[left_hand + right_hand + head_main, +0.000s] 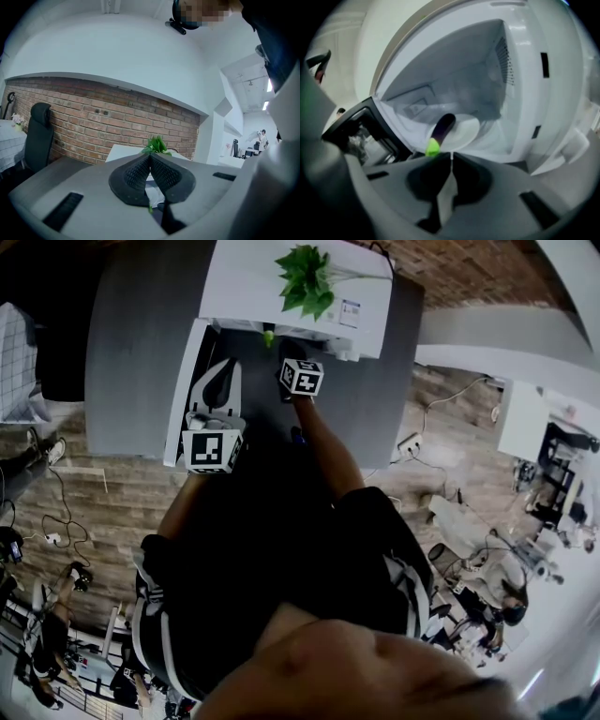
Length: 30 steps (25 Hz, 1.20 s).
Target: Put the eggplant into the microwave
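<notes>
1. The white box-shaped microwave (520, 93) stands on a grey table (141, 334) with its door (192, 371) swung wide open to the left.
2. The dark purple eggplant (443, 131) with a bright green stem end lies inside the microwave's cavity, on the round white turntable plate (464, 133). Its green end points out towards the opening and its dark tip points inward.
3. The right gripper (451, 157) is at the mouth of the microwave, tilted down towards the plate. Its two dark jaws are drawn together with only a hairline slit between the tips, and nothing is caught in them. The eggplant's green end lies just beyond the tips, slightly to their left.
4. The left gripper (150, 157) is held about level, near the outer edge of the open door as the head view shows it. Its ribbed black pads (136, 173) meet at the tips and it is empty.
5. A leafy green plant (305, 277) sits on top of the microwave, straight ahead of the left gripper.
6. A red brick wall (93, 126) runs behind the table, with a black chair (40, 136) standing in front of it to the left.
</notes>
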Each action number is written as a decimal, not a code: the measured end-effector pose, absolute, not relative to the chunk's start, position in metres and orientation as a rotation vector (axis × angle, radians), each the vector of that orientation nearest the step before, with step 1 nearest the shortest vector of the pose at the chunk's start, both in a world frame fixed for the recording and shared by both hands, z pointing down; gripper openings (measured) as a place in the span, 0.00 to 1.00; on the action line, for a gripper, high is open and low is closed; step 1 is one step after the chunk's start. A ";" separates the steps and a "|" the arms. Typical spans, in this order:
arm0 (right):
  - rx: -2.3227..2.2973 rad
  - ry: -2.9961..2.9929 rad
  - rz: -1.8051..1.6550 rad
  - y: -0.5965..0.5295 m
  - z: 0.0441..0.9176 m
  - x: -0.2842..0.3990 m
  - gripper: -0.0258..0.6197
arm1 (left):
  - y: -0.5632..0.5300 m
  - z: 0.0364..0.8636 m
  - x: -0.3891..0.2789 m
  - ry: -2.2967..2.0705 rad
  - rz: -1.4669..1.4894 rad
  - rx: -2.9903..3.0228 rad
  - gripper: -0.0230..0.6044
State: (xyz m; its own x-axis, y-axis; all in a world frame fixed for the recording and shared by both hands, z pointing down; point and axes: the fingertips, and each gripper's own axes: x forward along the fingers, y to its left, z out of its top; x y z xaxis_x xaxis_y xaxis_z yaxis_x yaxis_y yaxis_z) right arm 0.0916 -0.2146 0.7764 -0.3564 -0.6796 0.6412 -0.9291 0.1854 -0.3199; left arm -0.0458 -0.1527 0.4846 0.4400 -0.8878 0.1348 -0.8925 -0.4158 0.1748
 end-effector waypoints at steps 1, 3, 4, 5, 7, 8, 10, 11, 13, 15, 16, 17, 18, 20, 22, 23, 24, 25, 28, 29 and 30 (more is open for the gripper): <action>1.504 -2.111 0.963 -0.215 0.777 0.089 0.10 | -0.153 0.485 -0.046 -1.554 0.032 2.469 0.09; 1.473 -2.118 0.938 -0.215 0.778 0.083 0.10 | -0.154 0.486 -0.046 -1.554 0.037 2.469 0.09; 1.462 -2.123 0.927 -0.215 0.779 0.080 0.10 | -0.155 0.487 -0.046 -1.554 0.042 2.470 0.09; 1.455 -2.128 0.921 -0.216 0.780 0.078 0.10 | -0.155 0.489 -0.046 -1.554 0.045 2.471 0.09; 1.451 -2.129 0.933 -0.217 0.781 0.075 0.10 | -0.156 0.490 -0.046 -1.550 0.042 2.466 0.09; 1.451 -2.127 0.944 -0.218 0.781 0.074 0.10 | -0.156 0.490 -0.046 -1.547 0.039 2.462 0.09; 1.449 -2.125 0.963 -0.219 0.783 0.072 0.10 | -0.157 0.490 -0.046 -1.546 0.040 2.459 0.09; 1.447 -2.124 0.969 -0.220 0.784 0.071 0.10 | -0.158 0.490 -0.046 -1.547 0.040 2.457 0.09; 1.443 -2.123 0.982 -0.221 0.785 0.070 0.10 | -0.158 0.492 -0.047 -1.549 0.046 2.459 0.09; 1.446 -2.120 1.002 -0.224 0.786 0.069 0.09 | -0.158 0.494 -0.049 -1.553 0.058 2.463 0.09; 1.450 -2.118 1.011 -0.225 0.787 0.069 0.09 | -0.158 0.495 -0.050 -1.552 0.062 2.458 0.09; 1.454 -2.115 1.020 -0.225 0.787 0.070 0.09 | -0.158 0.495 -0.050 -1.549 0.064 2.450 0.09; 1.457 -2.113 1.026 -0.226 0.788 0.070 0.09 | -0.158 0.496 -0.050 -1.547 0.063 2.444 0.09; 1.459 -2.112 1.037 -0.229 0.790 0.069 0.09 | -0.160 0.496 -0.050 -1.543 0.060 2.442 0.09; 1.461 -2.113 1.046 -0.233 0.791 0.069 0.09 | -0.162 0.498 -0.050 -1.543 0.062 2.440 0.09; 1.462 -2.113 1.049 -0.234 0.792 0.069 0.09 | -0.163 0.500 -0.050 -1.543 0.066 2.436 0.09; 1.462 -2.113 1.053 -0.236 0.793 0.069 0.09 | -0.163 0.501 -0.049 -1.542 0.070 2.431 0.09; 1.462 -2.111 1.059 -0.238 0.795 0.069 0.09 | -0.163 0.502 -0.049 -1.540 0.073 2.430 0.09; 1.469 -2.109 1.061 -0.243 0.793 0.069 0.09 | -0.165 0.498 -0.048 -1.541 0.065 2.436 0.09; 1.469 -2.110 1.062 -0.245 0.793 0.069 0.09 | -0.166 0.498 -0.049 -1.544 0.064 2.438 0.09; 1.468 -2.112 1.066 -0.246 0.795 0.068 0.09 | -0.166 0.499 -0.049 -1.544 0.065 2.437 0.09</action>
State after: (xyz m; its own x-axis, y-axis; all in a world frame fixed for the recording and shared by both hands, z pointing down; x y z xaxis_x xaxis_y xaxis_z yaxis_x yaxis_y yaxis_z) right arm 0.0684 -0.2460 0.7953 -0.3986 -0.6404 0.6565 -0.9085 0.1777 -0.3782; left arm -0.0492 -0.1664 0.4992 0.4355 -0.8835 0.1727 -0.8948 -0.4039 0.1902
